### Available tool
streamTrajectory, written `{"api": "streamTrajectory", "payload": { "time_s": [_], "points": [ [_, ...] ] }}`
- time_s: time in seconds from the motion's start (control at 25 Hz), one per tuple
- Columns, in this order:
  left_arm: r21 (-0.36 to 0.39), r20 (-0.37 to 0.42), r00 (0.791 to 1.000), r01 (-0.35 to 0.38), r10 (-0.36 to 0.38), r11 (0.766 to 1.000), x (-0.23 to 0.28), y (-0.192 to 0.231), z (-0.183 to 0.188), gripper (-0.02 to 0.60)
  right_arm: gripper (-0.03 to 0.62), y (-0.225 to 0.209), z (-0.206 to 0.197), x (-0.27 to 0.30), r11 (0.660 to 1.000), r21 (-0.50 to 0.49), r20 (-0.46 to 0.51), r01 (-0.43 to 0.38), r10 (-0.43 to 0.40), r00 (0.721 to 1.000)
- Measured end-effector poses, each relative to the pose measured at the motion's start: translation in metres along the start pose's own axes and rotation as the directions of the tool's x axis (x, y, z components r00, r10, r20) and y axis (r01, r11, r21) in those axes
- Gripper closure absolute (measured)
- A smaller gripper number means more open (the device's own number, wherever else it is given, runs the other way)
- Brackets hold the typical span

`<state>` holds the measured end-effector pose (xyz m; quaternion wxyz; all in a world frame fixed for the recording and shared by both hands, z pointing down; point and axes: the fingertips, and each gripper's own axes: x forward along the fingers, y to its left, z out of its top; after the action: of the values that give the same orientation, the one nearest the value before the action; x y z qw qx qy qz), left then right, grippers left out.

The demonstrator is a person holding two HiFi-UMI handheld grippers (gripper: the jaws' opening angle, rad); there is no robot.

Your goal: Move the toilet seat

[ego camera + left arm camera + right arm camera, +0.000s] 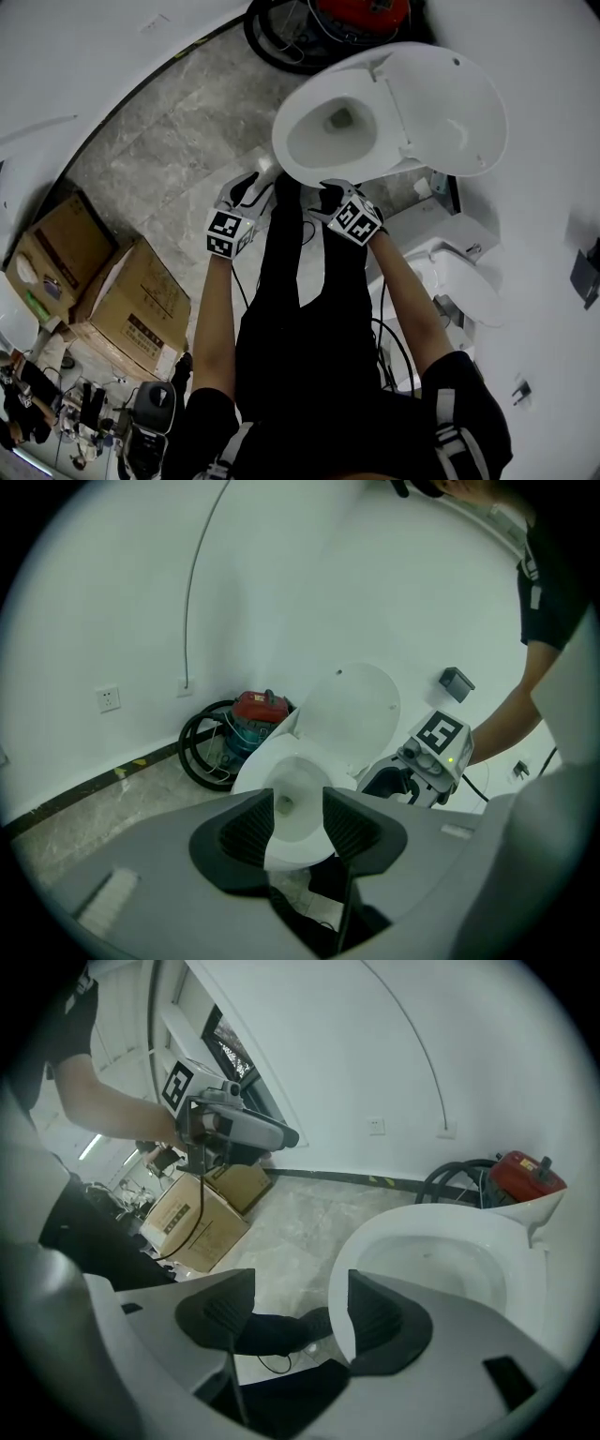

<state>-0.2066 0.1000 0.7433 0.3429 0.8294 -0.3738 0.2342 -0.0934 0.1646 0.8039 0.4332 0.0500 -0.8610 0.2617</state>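
glossy ceramic toilet bowl (296, 114), polished stone floor (178, 122), matt cardboard boxes (131, 309).

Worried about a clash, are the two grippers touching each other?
Apart. Head view shows a dark trouser leg between the left gripper and the right gripper.

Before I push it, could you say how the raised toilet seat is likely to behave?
The seat looks like rigid, glossy plastic, so it is probably stiff but slippery to grip. It appears hinged behind the bowl, so a push should swing it down, possibly slamming.
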Motion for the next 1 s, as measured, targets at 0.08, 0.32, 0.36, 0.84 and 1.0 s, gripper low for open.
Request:
{"api": "streamTrajectory", "payload": {
  "time_s": [0.08,0.32,0.36,0.84,1.0],
  "points": [
    [-0.008,-0.001,1.0,-0.001,0.001,1.0,0.01,0.006,-0.005,0.417,0.283,-0.009,-0.005,0.01,1.0,0.014,0.0,0.0,0.0,1.0],
    [-0.003,-0.036,0.999,0.012,-0.012,1.0,0.041,0.021,-0.028,0.417,0.289,-0.033,-0.024,0.043,0.998,0.06,0.003,0.0,0.0,1.0],
    [-0.002,-0.043,0.999,0.014,-0.014,1.0,0.045,0.023,-0.033,0.417,0.29,-0.035,-0.028,0.049,0.998,0.07,0.005,0.0,0.0,1.0],
    [-0.045,-0.095,0.995,0.028,-0.033,0.999,0.094,0.046,-0.085,0.417,0.301,-0.063,-0.046,0.113,0.99,0.135,0.041,0.051,-0.057,0.998],
    [-0.069,-0.109,0.993,0.029,-0.036,0.997,0.108,0.051,-0.1,0.416,0.301,-0.07,-0.05,0.126,0.992,0.114,0.035,0.056,-0.061,0.998]
  ]
}}
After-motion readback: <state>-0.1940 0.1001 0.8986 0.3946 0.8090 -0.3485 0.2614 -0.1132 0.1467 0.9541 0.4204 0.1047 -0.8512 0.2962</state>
